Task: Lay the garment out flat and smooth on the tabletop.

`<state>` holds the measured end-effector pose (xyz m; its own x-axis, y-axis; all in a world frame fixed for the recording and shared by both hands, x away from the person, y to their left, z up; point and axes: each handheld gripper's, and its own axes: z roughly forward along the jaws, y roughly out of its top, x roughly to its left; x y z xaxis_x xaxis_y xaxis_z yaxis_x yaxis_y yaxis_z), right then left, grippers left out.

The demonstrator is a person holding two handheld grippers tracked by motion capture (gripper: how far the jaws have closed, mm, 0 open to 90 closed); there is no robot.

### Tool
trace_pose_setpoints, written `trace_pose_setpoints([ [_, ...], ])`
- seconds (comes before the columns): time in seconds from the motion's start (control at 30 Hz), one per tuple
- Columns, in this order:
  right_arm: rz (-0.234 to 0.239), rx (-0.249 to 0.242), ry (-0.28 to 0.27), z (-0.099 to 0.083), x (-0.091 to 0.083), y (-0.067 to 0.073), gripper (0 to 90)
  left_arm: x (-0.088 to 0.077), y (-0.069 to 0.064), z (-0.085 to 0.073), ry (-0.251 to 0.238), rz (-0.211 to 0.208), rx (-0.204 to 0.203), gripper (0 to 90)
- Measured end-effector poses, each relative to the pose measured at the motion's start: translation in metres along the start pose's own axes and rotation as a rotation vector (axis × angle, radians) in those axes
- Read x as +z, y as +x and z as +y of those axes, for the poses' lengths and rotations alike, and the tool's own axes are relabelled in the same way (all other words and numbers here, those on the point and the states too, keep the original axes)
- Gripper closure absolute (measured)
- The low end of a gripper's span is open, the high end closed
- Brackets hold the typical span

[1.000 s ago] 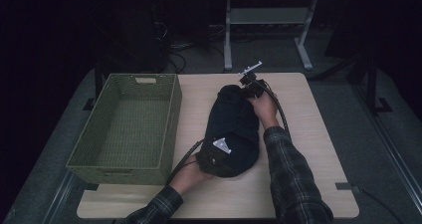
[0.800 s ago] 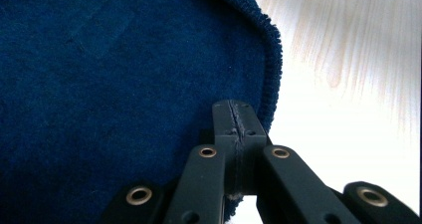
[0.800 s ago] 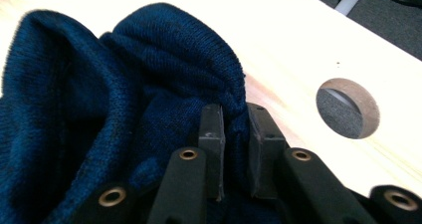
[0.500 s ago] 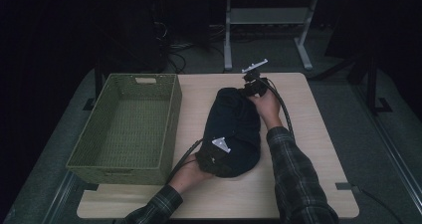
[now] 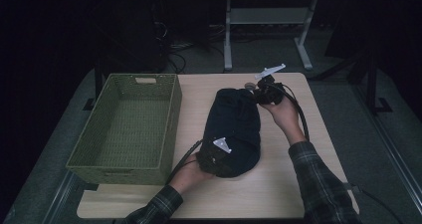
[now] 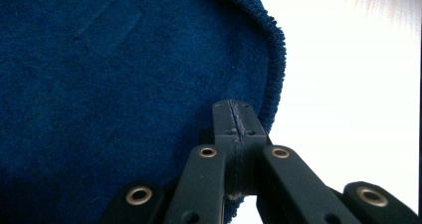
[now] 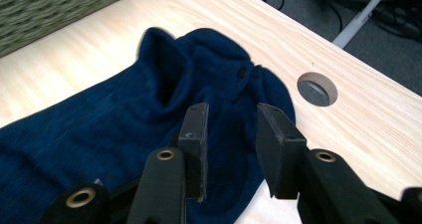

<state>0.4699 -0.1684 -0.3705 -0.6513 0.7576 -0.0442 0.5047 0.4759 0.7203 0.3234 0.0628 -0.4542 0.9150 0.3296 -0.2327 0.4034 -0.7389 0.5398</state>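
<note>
A green woven basket (image 5: 124, 129) sits on the wooden table (image 5: 293, 194), whose top has a round cable hole (image 7: 317, 88).

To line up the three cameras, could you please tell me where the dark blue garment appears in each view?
High view: the dark blue garment lies mid-table, right of the green basket, between both hands.
Left gripper view: it covers the left and centre, its ribbed edge pinched in the shut left gripper.
Right gripper view: it spreads from lower left to centre, beneath the right gripper.
Shared landmark: the pale wooden table.
</note>
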Motion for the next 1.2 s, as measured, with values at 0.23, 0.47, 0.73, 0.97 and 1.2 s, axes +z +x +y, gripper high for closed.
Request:
trace_pose_setpoints([
  [0.23,0.051,-0.001,-0.005,-0.031,-0.02,0.016,74.9,0.0,0.0,0.0,0.001,0.009,0.011,90.0],
  [0.47,0.096,0.014,-0.003,-0.068,-0.025,0.029,75.2,0.0,-0.001,0.002,0.009,0.017,0.023,89.9],
  [0.73,0.134,0.037,0.013,-0.096,-0.017,0.039,78.9,-0.015,-0.002,0.009,-0.014,0.034,0.008,84.8],
  [0.97,0.151,0.027,0.02,-0.109,-0.011,0.044,83.6,-0.039,0.014,0.022,-0.077,0.151,-0.046,89.9],
  [1.2,0.155,0.016,0.057,-0.114,0.0,0.046,89.7,-0.052,0.044,0.038,-0.126,0.329,-0.144,90.0],
])
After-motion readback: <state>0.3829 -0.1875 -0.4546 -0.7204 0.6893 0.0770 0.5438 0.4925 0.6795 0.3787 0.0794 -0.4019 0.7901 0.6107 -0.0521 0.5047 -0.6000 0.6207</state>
